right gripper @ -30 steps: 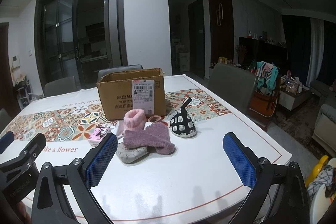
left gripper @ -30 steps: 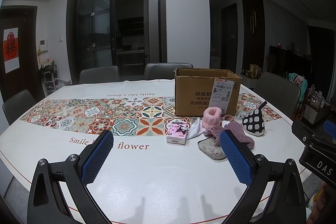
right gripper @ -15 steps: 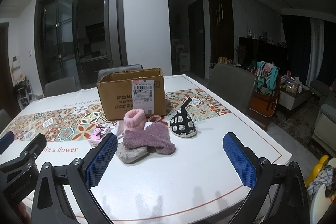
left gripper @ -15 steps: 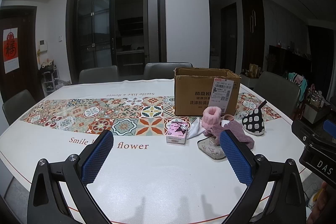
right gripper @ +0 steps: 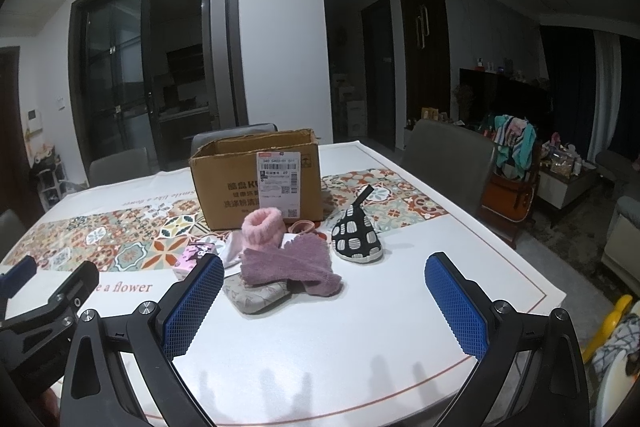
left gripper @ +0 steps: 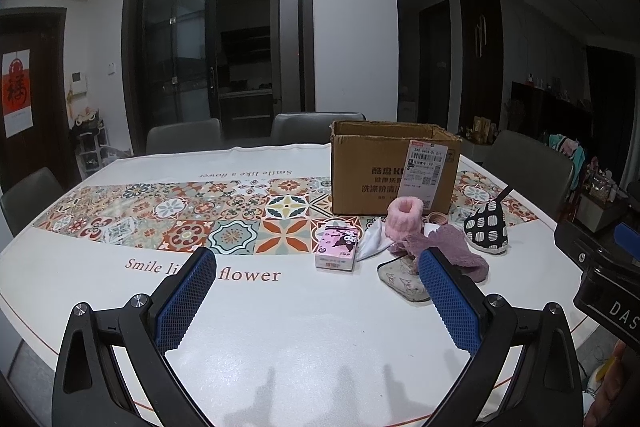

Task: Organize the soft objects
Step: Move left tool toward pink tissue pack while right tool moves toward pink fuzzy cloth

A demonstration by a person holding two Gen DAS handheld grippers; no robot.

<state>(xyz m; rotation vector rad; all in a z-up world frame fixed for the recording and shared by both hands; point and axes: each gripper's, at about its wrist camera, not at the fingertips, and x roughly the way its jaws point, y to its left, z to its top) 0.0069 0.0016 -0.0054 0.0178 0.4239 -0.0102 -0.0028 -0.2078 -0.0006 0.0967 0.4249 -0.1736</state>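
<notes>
A pile of soft things lies on the table in front of an open cardboard box: a pink fuzzy cuff, a purple cloth, a grey patterned pouch, a black-and-white patterned pouch and a white cloth. A pink tissue pack lies left of the pile. My left gripper is open and empty, short of the pile. My right gripper is open and empty, just before the purple cloth.
The round table has a white cloth with a tiled colour band. Grey chairs stand around it, one at the right. The right gripper's body shows at the left view's right edge. Furniture and clutter stand on the right.
</notes>
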